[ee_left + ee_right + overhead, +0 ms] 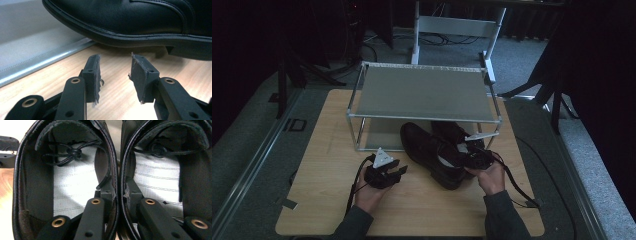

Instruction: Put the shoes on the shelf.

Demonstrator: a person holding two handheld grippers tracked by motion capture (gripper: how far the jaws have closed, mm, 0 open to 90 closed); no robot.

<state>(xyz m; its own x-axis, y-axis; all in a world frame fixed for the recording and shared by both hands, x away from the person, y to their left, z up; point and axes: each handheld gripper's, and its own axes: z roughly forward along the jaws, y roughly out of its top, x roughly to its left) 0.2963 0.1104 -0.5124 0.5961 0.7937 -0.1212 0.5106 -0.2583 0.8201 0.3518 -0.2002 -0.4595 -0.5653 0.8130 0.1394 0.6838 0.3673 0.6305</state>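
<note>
While two shoes [439,152] touch, one rack [424,92] stands behind.

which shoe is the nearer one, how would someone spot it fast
Start at the metal two-shelf rack on the wooden table. Two black dress shoes sit side by side at its front right. The nearer shoe is the left of the pair, on the left gripper's side, toe pointing toward the rack.

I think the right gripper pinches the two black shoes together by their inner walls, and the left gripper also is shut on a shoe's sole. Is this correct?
Not quite. The right gripper does pinch both black shoes by their adjoining inner walls, but the left gripper is open and holds nothing; the left gripper view shows its jaws apart, short of the sole.
</note>
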